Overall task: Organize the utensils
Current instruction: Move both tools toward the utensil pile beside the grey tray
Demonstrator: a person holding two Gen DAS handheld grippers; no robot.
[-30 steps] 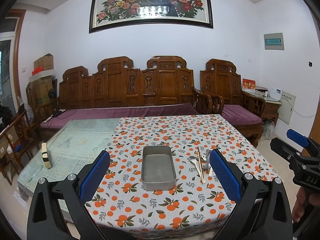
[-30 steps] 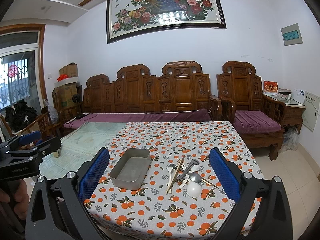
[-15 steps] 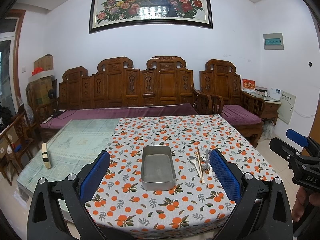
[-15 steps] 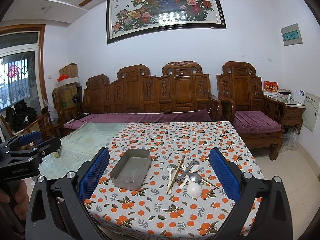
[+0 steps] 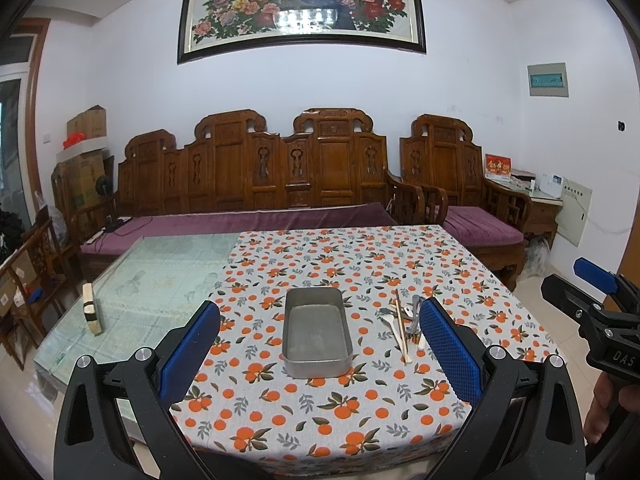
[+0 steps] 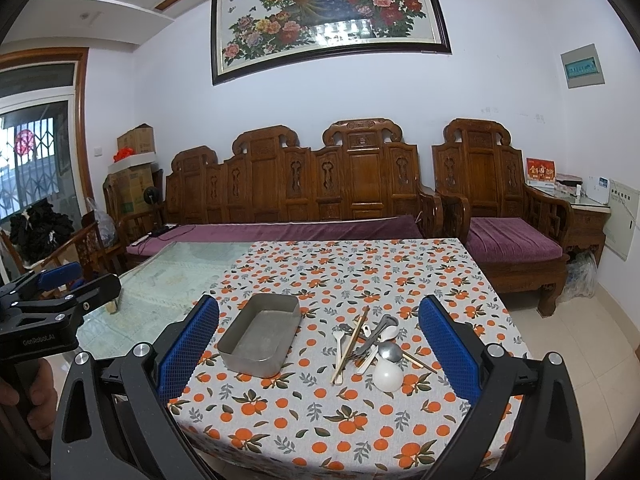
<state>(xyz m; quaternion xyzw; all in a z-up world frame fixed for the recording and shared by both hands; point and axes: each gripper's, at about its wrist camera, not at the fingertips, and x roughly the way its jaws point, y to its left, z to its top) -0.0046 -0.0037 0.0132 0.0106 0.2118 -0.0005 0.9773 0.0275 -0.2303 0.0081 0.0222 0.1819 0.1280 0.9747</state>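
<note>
the left gripper (image 5: 320, 344) fills the bottom of the left wrist view with its blue-padded fingers (image 5: 188, 354) spread wide and nothing between them; it hangs short of the near table edge. framed in the gap, at the centre of the frame, sits the metal tray (image 5: 317, 331), empty, on the orange-print tablecloth (image 5: 312, 412). just right of the tray lies the pile of utensils (image 5: 402, 322), partly hidden behind the right-hand pad (only chopsticks and a pale spoon are clear here). at the right edge of this view the right gripper (image 5: 592, 300) shows from the side, a hand (image 5: 604, 408) on its handle below.

in the right wrist view the right gripper (image 6: 319, 344) is likewise wide open and holds nothing. the tray (image 6: 262, 332) sits left of centre, angled. the utensils (image 6: 370, 342) are heaped right of centre, apart from the tray: wooden chopsticks (image 6: 352, 338), a fork (image 6: 368, 342), a metal spoon (image 6: 390, 350) and a white spoon (image 6: 387, 374) nearest the lower edge, crossing one another. at the left edge the left gripper (image 6: 60, 292) appears, a hand (image 6: 24, 392) below it. bare glass tabletop (image 6: 160, 292) shows left of the cloth.
</note>
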